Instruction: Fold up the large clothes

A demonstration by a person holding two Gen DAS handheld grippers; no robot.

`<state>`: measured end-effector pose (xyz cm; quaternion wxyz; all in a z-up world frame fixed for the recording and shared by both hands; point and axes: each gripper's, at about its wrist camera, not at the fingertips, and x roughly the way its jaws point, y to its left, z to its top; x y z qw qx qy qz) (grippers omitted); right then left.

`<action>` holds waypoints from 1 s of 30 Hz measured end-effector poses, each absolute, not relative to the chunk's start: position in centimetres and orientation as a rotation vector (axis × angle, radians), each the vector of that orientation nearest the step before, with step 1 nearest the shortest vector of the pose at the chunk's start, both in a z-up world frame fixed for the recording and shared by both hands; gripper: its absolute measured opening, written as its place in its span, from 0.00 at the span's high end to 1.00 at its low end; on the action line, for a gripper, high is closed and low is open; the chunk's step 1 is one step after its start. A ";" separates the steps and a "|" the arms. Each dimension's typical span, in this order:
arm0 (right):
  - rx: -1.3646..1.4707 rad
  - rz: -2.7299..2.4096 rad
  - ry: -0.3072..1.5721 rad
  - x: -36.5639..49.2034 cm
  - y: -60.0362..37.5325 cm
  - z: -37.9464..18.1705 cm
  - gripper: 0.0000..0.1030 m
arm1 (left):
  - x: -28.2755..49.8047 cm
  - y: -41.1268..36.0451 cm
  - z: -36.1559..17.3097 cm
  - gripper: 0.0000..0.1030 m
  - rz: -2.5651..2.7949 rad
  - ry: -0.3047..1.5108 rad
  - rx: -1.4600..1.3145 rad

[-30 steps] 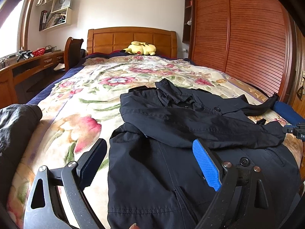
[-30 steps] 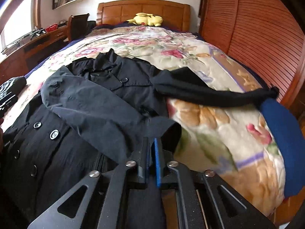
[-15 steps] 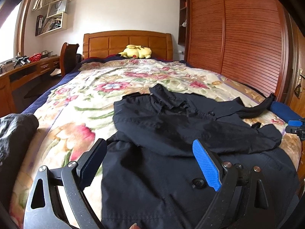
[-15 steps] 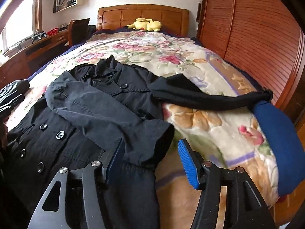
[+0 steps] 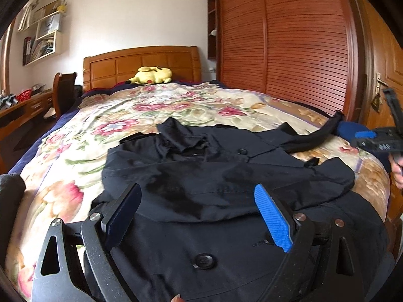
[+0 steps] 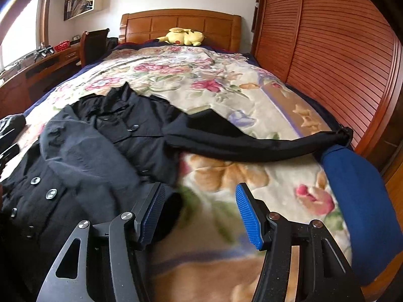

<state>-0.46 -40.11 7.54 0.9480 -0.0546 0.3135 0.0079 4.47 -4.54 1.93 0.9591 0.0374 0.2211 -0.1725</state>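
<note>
Coat (image 6: 105, 151) is lying buttoned on the floral bed (image 6: 226, 95), one sleeve folded across; left claw (image 5: 199, 216) is gaping empty, right claw (image 6: 200, 214) has just been opening, empty too.

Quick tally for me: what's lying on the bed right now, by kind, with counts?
Black coat: 1
Yellow plush toy: 1
Blue cushion, at the bed's right edge: 1
Dark bundle at the left edge, kind unclear: 1
Total: 4

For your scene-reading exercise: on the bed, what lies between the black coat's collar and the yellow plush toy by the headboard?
Only bare floral bedspread lies between the black coat's collar and the yellow plush toy; both wrist views show it.
</note>
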 end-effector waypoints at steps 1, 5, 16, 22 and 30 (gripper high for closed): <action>-0.106 0.009 0.644 0.1 -40.8 7.4 0.41 | 4.4 -4.8 2.0 0.11 -0.355 0.445 0.078; -0.084 -0.026 0.652 2.7 -43.6 7.6 0.41 | 4.7 -5.5 1.7 0.11 -0.377 0.448 0.068; 0.009 -0.214 0.663 10.3 -52.7 10.0 0.41 | 5.5 -5.5 0.9 0.10 -0.376 0.479 0.045; 0.088 -0.309 0.691 14.0 -56.5 10.1 0.41 | 5.5 -6.1 0.5 0.10 -0.373 0.490 0.074; 0.136 -0.437 0.701 16.8 -59.7 11.1 0.41 | 5.9 -6.0 0.3 0.10 -0.376 0.508 0.070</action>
